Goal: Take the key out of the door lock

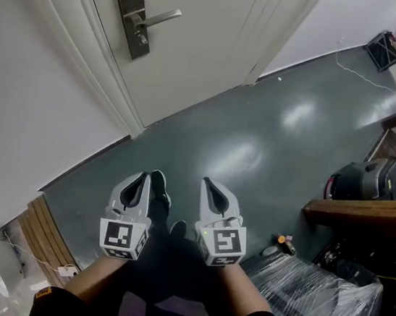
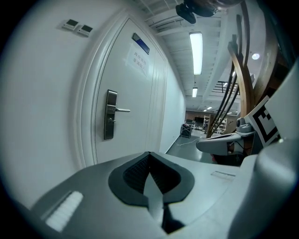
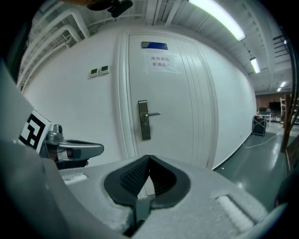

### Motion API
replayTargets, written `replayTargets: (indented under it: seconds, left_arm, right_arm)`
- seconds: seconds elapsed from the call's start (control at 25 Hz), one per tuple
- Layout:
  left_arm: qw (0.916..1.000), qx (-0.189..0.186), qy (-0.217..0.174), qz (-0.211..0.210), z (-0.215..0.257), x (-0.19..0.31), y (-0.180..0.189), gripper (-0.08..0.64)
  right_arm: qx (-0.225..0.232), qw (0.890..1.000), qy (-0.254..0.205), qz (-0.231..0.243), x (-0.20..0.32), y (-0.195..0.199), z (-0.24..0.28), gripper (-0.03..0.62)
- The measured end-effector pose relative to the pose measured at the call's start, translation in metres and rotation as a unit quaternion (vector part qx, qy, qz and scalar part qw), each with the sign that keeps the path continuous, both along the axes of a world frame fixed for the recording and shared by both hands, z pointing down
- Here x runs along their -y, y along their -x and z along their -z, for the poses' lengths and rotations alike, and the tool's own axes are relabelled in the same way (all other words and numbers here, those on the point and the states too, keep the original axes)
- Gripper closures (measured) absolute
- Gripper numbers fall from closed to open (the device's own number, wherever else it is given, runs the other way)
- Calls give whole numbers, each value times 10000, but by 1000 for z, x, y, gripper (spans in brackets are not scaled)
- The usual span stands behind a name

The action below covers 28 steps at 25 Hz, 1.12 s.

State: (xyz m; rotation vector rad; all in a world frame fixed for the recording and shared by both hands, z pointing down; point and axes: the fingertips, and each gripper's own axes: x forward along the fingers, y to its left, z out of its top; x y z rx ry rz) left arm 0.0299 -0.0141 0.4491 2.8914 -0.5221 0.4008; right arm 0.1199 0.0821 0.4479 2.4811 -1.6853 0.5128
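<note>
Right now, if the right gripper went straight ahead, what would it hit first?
Probably the door, at or just below the lock plate. Nothing shows in between, though depth is hard to judge.

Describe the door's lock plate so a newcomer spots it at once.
Find the white door in the white wall ahead. Near its left edge sits a tall dark metal lock plate with a silver lever handle pointing right. It is the door's only metal fitting; the paper notice and blue sign sit far higher.
</note>
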Motion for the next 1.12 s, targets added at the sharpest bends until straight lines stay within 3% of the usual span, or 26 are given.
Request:
replayTargets:
  seconds: [0.28, 0.52, 0.8, 1.12]
  left_arm:
    - [9997, -195, 143, 54, -8, 67, -64, 543]
    - [9994, -276, -135, 174, 1, 133, -99, 543]
    - [9973, -320, -363, 552, 13, 209, -109, 543]
    - [9895, -194, -527, 1331, 19, 259, -105, 543]
  right_arm:
    - [-87, 9996, 259, 56, 60, -59, -4, 600]
    - [-64, 9997, 167, 191, 130, -101, 12, 600]
    - [78, 9988, -15, 489, 217, -130, 27, 600]
    - [740, 9856, -242, 1499, 302, -139, 26, 598]
